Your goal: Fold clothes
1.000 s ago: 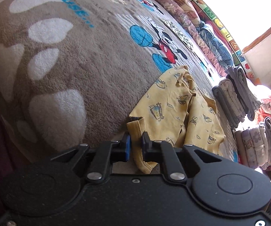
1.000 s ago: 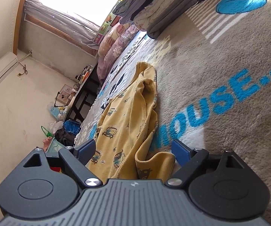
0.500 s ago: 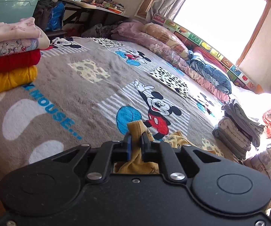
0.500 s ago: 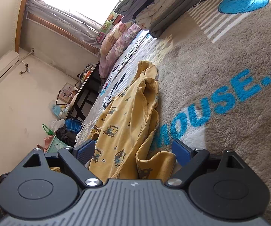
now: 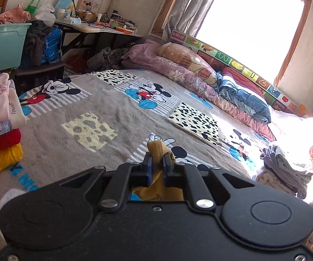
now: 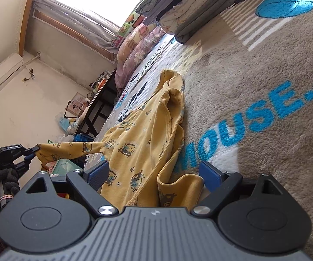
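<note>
**Yellow Top Held Up at One Corner**

A big grey blanket (image 5: 73, 152) with cartoon mice on it is spread over the bed. Blue letters are printed on the blanket near the right gripper. Pillows (image 5: 184, 65) are lined up along the far side of the bed, under a bright window (image 5: 254, 17). A messy table (image 5: 100, 29) is seen against the wall, and a green tub (image 5: 2, 45) is set beside it.

A pile of folded clothes (image 5: 0, 126) is stacked at the left edge of the left wrist view, with pink on top, then red, then yellow. More folded grey and white clothes (image 6: 191, 8) are piled on the blanket farther off.

A yellow top (image 6: 139, 143) with little cartoon prints is laid on the blanket, and it is still crumpled. One part of it is pulled out and lifted off the bed.

That lifted part is pinched by the left gripper (image 5: 156, 166), whose fingers are squeezed tight on the yellow cloth. From the right wrist view, this gripper is seen held in a hand in a dark glove (image 6: 2, 182).

The right gripper (image 6: 154, 174) is held low over the blanket with its fingers spread wide. A fold of the yellow top is lying between them, but it is not pinched.
</note>
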The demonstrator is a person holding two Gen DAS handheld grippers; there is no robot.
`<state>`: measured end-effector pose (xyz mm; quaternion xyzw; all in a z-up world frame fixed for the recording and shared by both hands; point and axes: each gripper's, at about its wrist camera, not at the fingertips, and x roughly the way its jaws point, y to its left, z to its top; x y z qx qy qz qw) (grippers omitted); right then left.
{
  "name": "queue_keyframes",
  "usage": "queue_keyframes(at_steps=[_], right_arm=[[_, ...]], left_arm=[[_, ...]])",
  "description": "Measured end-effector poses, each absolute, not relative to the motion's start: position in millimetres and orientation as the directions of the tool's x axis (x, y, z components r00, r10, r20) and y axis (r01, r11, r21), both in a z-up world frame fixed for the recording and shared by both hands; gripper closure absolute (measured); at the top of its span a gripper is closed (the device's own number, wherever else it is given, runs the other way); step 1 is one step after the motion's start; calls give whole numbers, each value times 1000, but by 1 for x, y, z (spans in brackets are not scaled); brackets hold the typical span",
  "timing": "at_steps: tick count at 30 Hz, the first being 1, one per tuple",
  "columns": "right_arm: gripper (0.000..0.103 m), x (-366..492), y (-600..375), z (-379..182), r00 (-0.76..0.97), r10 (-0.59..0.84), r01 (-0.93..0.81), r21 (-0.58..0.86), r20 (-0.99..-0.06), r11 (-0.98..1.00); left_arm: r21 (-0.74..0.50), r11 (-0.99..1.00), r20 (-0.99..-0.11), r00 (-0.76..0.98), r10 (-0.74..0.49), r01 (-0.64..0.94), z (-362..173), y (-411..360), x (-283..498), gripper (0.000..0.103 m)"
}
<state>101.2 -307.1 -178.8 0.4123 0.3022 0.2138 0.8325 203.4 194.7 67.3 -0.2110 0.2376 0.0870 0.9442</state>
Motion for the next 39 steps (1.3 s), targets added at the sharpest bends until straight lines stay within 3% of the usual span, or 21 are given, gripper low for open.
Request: queue_keyframes(at_steps=[7,16,22,23,26,28,30,32,34,36,39], right_arm=[[11,101,-302,-176,722,603,-126,793,-338,596],[10,102,-299,-174,724,598,-139,777,-343,614],[9,103,-293,-173,731,583,-154,747,-354,647],[9,103,-291,-172,732,581,-159,739,-357,654],[8,104,-289,-172,737,574,-164,728,-358,665],[10,104,-293,-172,743,572,-155,742,-347,652],[18,102,-300,-174,755,562,-131,762,-338,634],[38,100,-311,-178,771,543,-87,791,-332,606],[48,97,-320,-180,782,524,-52,803,-336,593],[48,95,-323,-178,788,515,-49,799,-338,600],[46,90,-320,-171,786,514,-65,781,-344,621]], left_arm=[[-271,916,-536,837,111,-295,56,210,225,96],[-214,853,-728,660,185,-476,-46,267,229,96],[-140,829,-786,571,239,-541,-94,285,231,94],[-120,826,-791,556,256,-551,-99,287,232,88],[-88,813,-791,536,295,-576,-99,287,229,56],[-80,812,-767,556,320,-578,-90,282,221,55],[-107,825,-727,610,316,-554,-75,269,208,47],[-163,839,-687,670,280,-518,-58,251,193,43],[-224,850,-657,718,230,-477,-47,230,179,36],[-279,860,-633,755,169,-427,-41,207,165,27],[-357,861,-616,784,75,-363,-40,177,148,25]])
